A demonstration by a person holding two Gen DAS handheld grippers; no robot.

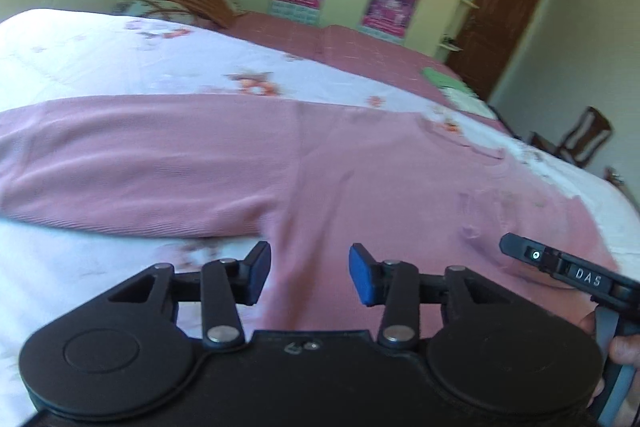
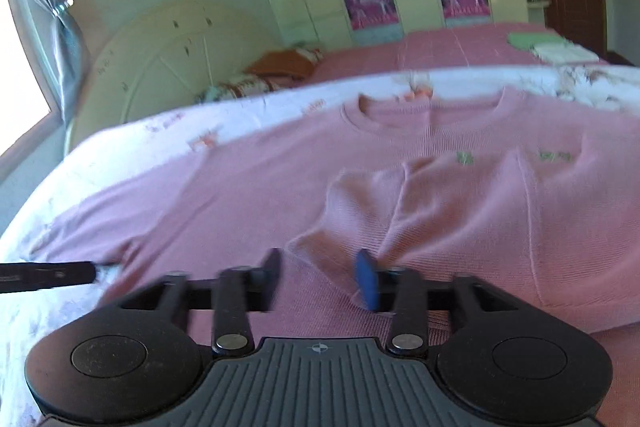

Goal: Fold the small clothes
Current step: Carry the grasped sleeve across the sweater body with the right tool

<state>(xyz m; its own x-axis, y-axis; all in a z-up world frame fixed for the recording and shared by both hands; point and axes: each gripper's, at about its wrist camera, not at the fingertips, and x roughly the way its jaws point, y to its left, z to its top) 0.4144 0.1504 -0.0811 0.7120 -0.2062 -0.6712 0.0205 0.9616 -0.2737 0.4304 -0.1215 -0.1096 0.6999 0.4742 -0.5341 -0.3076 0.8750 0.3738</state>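
A pink knit sweater (image 1: pixel 360 167) lies face up on the white floral sheet (image 1: pixel 100 59). In the left wrist view one sleeve (image 1: pixel 140 167) stretches flat to the left, and my left gripper (image 1: pixel 310 275) hovers open over the cloth near the armpit with nothing between its pads. In the right wrist view the sweater (image 2: pixel 500 227) shows its round neckline (image 2: pixel 432 115), and the other sleeve (image 2: pixel 360 199) lies folded across the chest. My right gripper (image 2: pixel 320 281) is open just in front of that sleeve's cuff, pads apart. Each gripper's side shows in the other's view: right gripper (image 1: pixel 560 267), left gripper (image 2: pixel 48 275).
Behind the white sheet lies a pink bedspread (image 1: pixel 352 43) with folded green and white clothes (image 2: pixel 540 45) at its far corner. Pillows (image 2: pixel 280 67) rest by the cream headboard (image 2: pixel 168 67). A wardrobe, a brown door (image 1: pixel 500 15) and a wooden chair (image 1: pixel 584 139) stand beyond.
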